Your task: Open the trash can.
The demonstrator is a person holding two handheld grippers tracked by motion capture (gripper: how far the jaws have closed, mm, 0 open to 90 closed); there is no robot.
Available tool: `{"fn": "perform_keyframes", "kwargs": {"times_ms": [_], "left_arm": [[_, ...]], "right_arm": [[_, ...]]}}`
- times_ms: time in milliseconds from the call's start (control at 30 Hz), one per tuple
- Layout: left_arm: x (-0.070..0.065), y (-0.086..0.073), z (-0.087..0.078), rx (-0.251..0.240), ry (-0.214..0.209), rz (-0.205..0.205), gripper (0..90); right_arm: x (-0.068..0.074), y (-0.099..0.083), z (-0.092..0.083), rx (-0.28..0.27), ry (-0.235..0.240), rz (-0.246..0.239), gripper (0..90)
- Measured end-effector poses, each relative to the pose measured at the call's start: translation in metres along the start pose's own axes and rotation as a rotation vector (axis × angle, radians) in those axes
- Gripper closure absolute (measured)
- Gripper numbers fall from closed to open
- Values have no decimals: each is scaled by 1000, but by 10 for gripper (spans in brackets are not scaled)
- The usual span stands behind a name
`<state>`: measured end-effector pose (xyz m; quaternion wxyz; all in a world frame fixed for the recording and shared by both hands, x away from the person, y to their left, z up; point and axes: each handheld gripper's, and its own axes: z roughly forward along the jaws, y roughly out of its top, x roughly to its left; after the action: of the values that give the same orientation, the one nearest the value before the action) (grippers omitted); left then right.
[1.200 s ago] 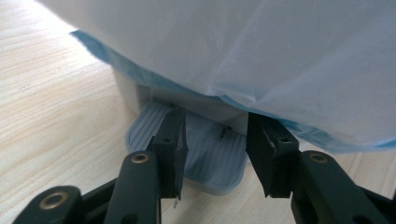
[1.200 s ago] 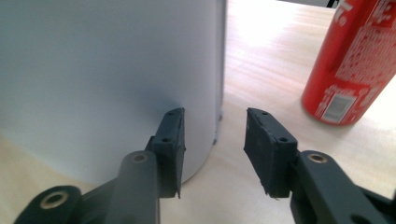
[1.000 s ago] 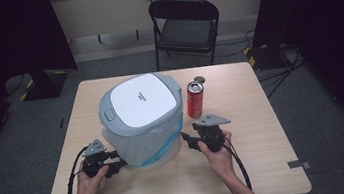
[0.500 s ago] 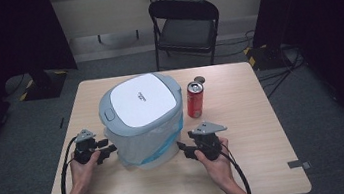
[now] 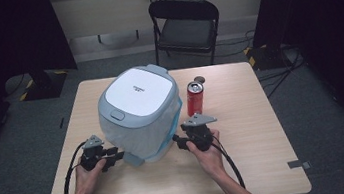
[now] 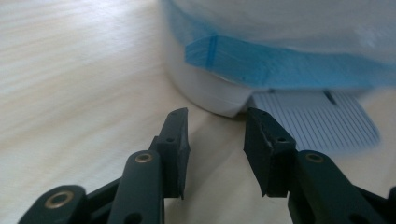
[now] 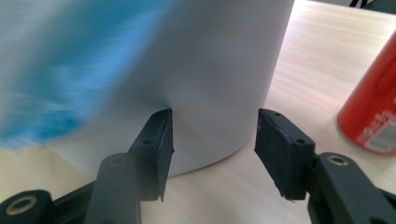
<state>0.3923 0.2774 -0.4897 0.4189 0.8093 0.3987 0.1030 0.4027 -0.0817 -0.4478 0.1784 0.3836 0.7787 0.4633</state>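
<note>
On the pale wooden desk (image 5: 266, 135), with one black folding chair (image 5: 185, 27) behind it, the left tongs (image 5: 115, 159) and right tongs (image 5: 177, 140), both spread and just closing on nothing, flank one white bin (image 5: 138, 112) mid-desk, one red can (image 5: 194, 98) just right.

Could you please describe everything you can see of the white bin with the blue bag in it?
The bin stands upright near the middle of the wooden table. It looks like smooth white plastic, with rounded walls, a grey-rimmed flat white lid shut on top and a small grey latch at the lid's front. A thin bag, pale over the walls with a blue hem, hangs out from under the lid. A ribbed pedal juts from the base. Nothing grips it; a red can stands beside it.
</note>
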Motion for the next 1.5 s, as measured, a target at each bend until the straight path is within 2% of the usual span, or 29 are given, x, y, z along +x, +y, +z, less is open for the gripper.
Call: {"fn": "perform_keyframes", "kwargs": {"times_ms": [100, 200, 267, 367, 467, 600, 667, 767, 800, 833, 900, 933, 967, 1033, 1133, 1200, 1267, 1433, 1500], "left_arm": [[-7, -1, 0, -1, -2, 10, 570], [-6, 0, -2, -2, -17, 6, 522], [-2, 1, -3, 3, 9, -4, 511], [12, 5, -8, -23, 53, -38, 511], [29, 16, -10, -59, 98, -61, 507], [52, 34, -3, -111, 114, -112, 503], [60, 44, 2, -108, 130, -112, 501], [72, 57, 8, -144, 129, -143, 498], [73, 62, 11, -149, 134, -140, 496], [74, 65, 13, -159, 134, -134, 494], [74, 71, 18, -148, 99, -121, 481], [71, 74, 19, -161, 93, -112, 478], [68, 75, 20, -181, 67, -110, 478], [65, 76, 20, -189, 74, -108, 540], [63, 73, 16, -180, 48, -106, 598], [58, 72, 11, -180, 37, -88, 676], [52, 69, 8, -175, 35, -77, 702], [42, 60, -1, -168, 0, -66, 716], [39, 56, -4, -167, 3, -66, 718]], "right_arm": [[-4, 6, 8, -5, -15, 16, 467], [-7, 8, 14, -14, -35, 26, 456], [-8, 9, 13, -16, -45, 34, 446], [-9, 9, 11, -23, -87, 20, 435], [-13, 11, 8, -35, -113, 27, 435], [-16, 11, 8, -49, -142, 41, 435], [-17, 11, 10, -50, -144, 50, 435], [-17, 11, 14, -51, -159, 50, 435], [-17, 12, 15, -50, -157, 53, 435], [-17, 13, 17, -47, -159, 50, 435], [-15, 16, 20, -55, -160, 45, 435], [-14, 18, 21, -59, -159, 38, 471], [-12, 19, 22, -57, -179, 36, 474], [-13, 21, 24, -56, -179, 37, 496], [-15, 22, 26, -58, -167, 27, 529], [-16, 23, 28, -61, -158, 33, 540], [-19, 25, 32, -65, -151, 47, 607], [-23, 31, 39, -57, -159, 47, 667], [-23, 33, 41, -52, -154, 51, 683]]}}
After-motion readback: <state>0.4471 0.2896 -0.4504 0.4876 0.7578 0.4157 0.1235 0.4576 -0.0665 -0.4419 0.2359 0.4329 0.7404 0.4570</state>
